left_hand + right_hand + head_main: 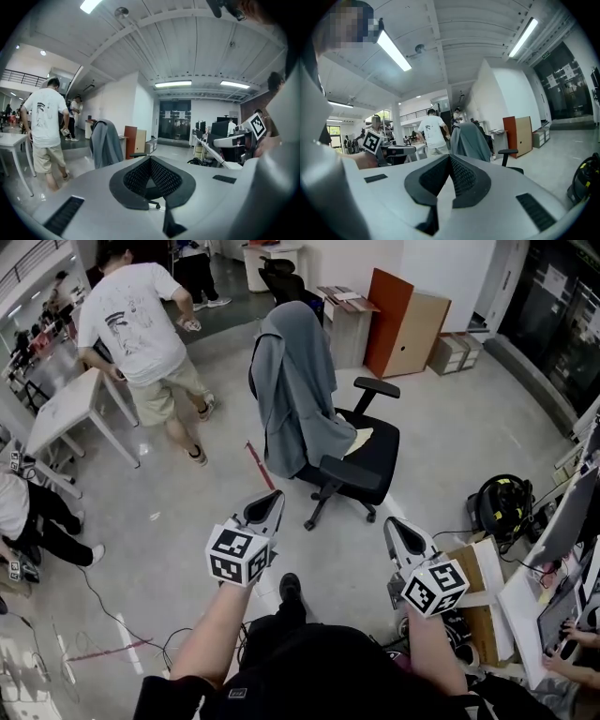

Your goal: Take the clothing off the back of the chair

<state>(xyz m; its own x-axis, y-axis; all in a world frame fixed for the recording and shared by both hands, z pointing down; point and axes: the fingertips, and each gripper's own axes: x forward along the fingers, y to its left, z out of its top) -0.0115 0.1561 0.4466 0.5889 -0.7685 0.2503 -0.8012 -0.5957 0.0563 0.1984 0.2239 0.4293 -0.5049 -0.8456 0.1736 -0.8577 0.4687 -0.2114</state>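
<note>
A grey garment (pixel 295 390) hangs over the back of a black office chair (pixel 370 460) in the middle of the floor; it also shows as the grey garment (pixel 105 147) in the left gripper view and the grey garment (pixel 472 143) in the right gripper view. My left gripper (pixel 271 500) is held out short of the chair, shut and empty. My right gripper (pixel 395 526) sits level beside it, also shut with nothing between its jaws. Both are well apart from the garment.
A person in a white T-shirt (pixel 141 320) stands at the left by a white table (pixel 66 413). A seated person (pixel 23 517) is at the far left. Wooden boards (pixel 405 324) and boxes lean at the back. A desk (pixel 553 577), a yellow-black vacuum (pixel 502 502) and cardboard (pixel 478 587) crowd the right.
</note>
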